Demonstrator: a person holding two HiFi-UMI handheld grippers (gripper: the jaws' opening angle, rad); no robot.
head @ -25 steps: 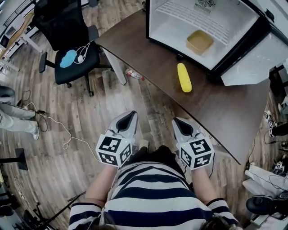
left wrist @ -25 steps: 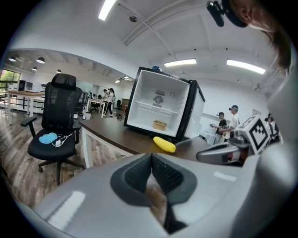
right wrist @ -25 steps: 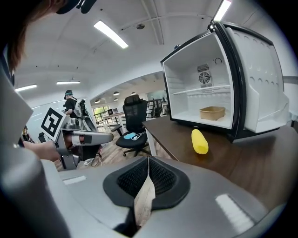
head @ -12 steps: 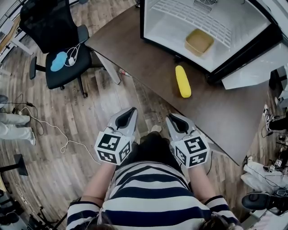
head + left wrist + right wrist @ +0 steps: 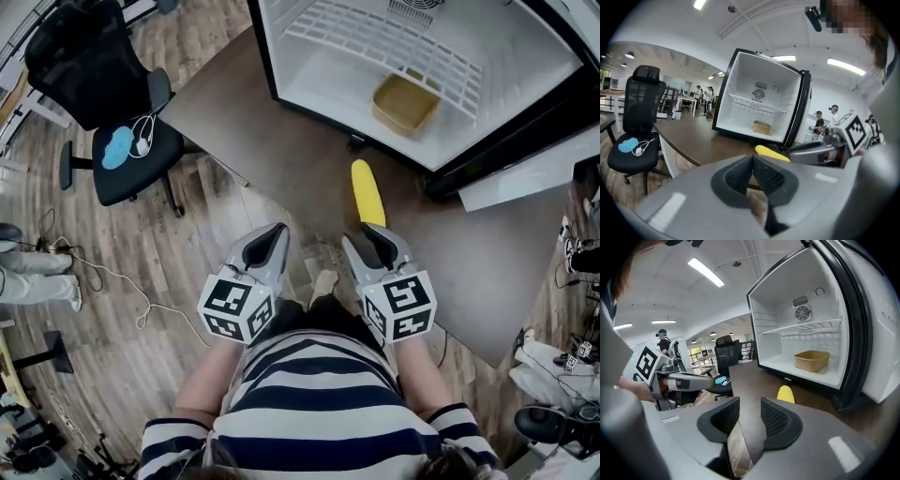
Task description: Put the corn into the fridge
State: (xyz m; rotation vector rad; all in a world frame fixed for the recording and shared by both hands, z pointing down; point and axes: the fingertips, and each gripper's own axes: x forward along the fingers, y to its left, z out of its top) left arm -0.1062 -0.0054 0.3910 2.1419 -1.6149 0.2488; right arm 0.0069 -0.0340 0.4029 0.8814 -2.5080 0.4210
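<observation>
A yellow corn cob [image 5: 367, 192] lies on the dark wooden table [image 5: 281, 131], in front of the open fridge [image 5: 328, 84]. My right gripper [image 5: 380, 239] hovers just short of the cob's near end. Its jaws are opening, with a clear gap and nothing between them. In the right gripper view the corn [image 5: 786, 393] shows beyond the right gripper [image 5: 750, 404]. My left gripper [image 5: 272, 236] is off the table's near edge, left of the cob, its pads together and empty. The left gripper [image 5: 753, 159] has the corn [image 5: 771, 152] ahead to its right.
A tan container [image 5: 405, 101] sits on the fridge floor under a wire shelf. The fridge door [image 5: 534, 173] stands open at the right. A black office chair [image 5: 112, 94] with a blue item is left of the table. People stand far off in the room.
Both grippers have moved forward toward the table and fridge. The corn, earlier well ahead, now lies right at the right gripper's tips. The right jaws look wider apart.
</observation>
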